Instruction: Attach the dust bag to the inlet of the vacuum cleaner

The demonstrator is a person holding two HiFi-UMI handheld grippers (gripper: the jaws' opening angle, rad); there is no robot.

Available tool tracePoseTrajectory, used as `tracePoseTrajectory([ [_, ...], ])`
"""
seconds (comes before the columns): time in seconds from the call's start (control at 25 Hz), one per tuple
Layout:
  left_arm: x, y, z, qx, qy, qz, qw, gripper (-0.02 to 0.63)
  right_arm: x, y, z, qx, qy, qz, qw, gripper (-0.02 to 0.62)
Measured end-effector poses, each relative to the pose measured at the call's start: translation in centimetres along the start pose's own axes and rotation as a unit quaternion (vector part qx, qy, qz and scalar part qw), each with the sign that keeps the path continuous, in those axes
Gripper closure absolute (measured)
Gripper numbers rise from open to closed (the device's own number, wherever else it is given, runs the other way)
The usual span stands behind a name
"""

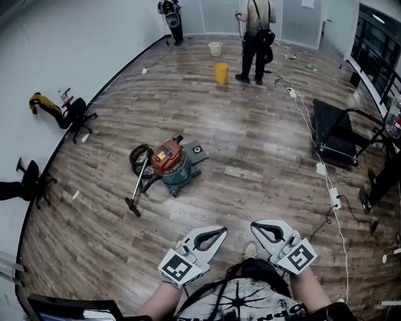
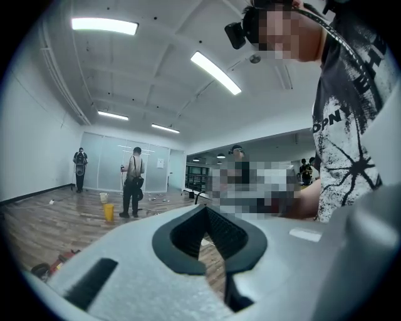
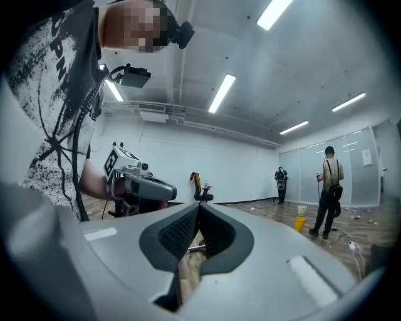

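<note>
The left gripper [image 1: 216,235] and the right gripper [image 1: 260,231] are held side by side at the bottom of the head view, above the person's printed shirt [image 1: 250,301]. Both are clenched, jaws together, with nothing between them.

A stretch of wood-plank floor [image 1: 250,157] lies between them and the vacuum cleaner [image 1: 170,164], which sits well apart from both grippers, left of centre. It has a red top on a teal drum. Its black hose [image 1: 139,157] coils at its left, and the wand [image 1: 139,185] runs down towards the viewer to a floor nozzle [image 1: 131,205]. The dust bag [image 1: 195,152], flat and grey with a round opening, lies on the floor just beside the drum, at its far right.

On the right a white cable [image 1: 307,119] with power strips trails along the floor past a black chair [image 1: 341,135]. On the left two office chairs [image 1: 75,113] stand near the wall, one with something yellow draped over it.

Farther off a yellow bucket [image 1: 221,73] and a pale bucket [image 1: 215,48] stand near a standing person [image 1: 255,37]. A second person [image 1: 171,15] is at the far end by the glass partition [image 1: 213,12].

The room is large, with white walls and long strip lights [image 2: 216,72] on the ceiling.
</note>
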State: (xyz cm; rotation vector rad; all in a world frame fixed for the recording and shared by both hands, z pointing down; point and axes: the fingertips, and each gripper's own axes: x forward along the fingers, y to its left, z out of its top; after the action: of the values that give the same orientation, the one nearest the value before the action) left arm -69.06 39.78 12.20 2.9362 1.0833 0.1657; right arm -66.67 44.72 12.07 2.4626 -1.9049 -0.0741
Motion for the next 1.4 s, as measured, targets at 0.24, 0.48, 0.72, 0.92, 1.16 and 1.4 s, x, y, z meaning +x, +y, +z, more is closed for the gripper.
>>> tracePoseTrajectory([
  [0.24,7.5,3.0,1.5,0.007,-0.006,0.016,0.9998,0.607,-0.4,-7.7,-0.3,0.003,0.000,0.023,1.000,0.591],
  [0.48,14.8,4.8,1.5,-0.001,0.007,0.018,0.9998,0.607,-1.6,-14.7,-0.5,0.008,-0.016,0.029,0.999,0.591],
  [0.72,20.3,6.3,1.7,0.031,0.006,0.021,0.9993,0.607,-2.6,-19.9,-1.9,0.015,-0.017,0.039,0.999,0.591],
  [0.92,21.8,7.9,1.9,0.026,0.007,0.038,0.9989,0.607,-2.2,-22.3,-2.4,0.019,-0.021,0.048,0.998,0.591],
  [1.16,22.7,11.1,1.6,0.005,0.003,0.052,0.9986,0.607,0.6,-24.2,-3.2,0.027,-0.014,0.061,0.998,0.591],
  [1.4,22.9,17.8,2.0,-0.035,-0.009,0.054,0.9979,0.607,5.7,-27.8,-2.9,0.017,-0.023,0.052,0.998,0.591],
])
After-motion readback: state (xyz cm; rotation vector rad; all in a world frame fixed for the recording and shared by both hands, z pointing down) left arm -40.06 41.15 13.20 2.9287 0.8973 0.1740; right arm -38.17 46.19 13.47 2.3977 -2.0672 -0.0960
